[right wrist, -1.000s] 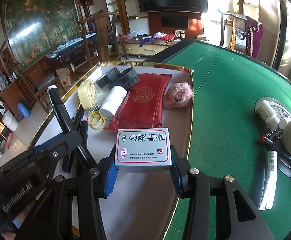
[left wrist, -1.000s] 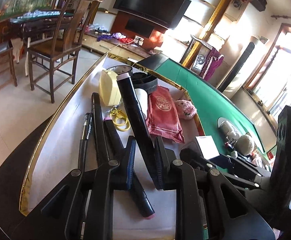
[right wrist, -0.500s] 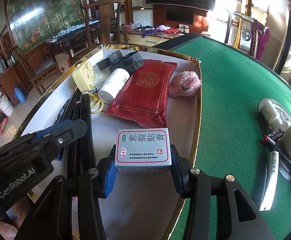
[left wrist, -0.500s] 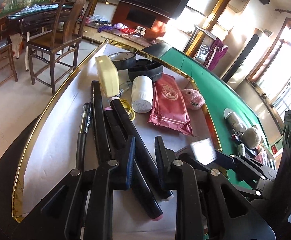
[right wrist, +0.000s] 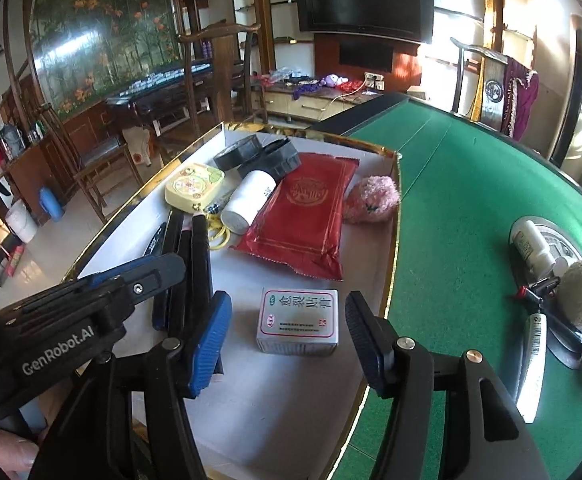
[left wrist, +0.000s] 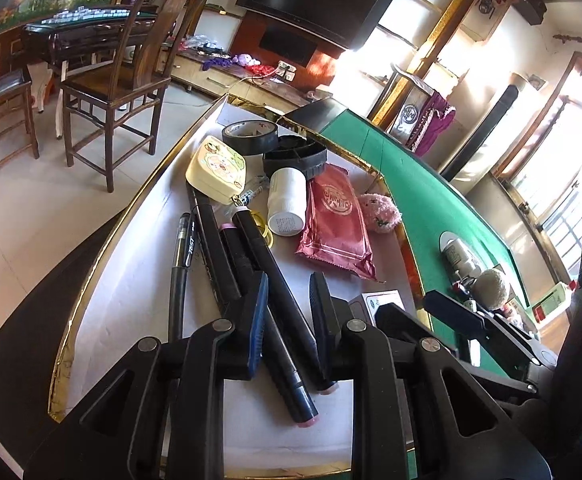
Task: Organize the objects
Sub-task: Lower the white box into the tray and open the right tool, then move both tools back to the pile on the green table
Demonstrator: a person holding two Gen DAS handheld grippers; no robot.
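Blocking much of each view, the grippers' own black frames cover the near end of the gold-rimmed tray (right wrist: 392,256). The left gripper (left wrist: 289,312) has its jaws narrow, with two black markers passing between them; whether the pads actually press on either marker cannot be told, since the pads hide the contact. One marker (left wrist: 265,280) runs up to a pink cap near the yellow case (left wrist: 217,170); its neighbour (left wrist: 287,376) ends in a pink tip on the white liner. Two more dark pens lie alongside on the left, their lower ends cut off by the gripper.

The right gripper (right wrist: 287,334) has its jaws opening, and the small ointment box (right wrist: 298,322) sits on the tray floor between them, clear of both pads. Its printed label is slightly blurred.

Elsewhere in the tray: one red packet (right wrist: 303,224), one white bottle (right wrist: 249,202), one pink plush ball (right wrist: 371,200), one roll of black tape (left wrist: 251,136) and one black round lid, partly overlapped. On the green table (right wrist: 471,184), a cluster of small toiletries at the right edge is cropped and hard to separate.
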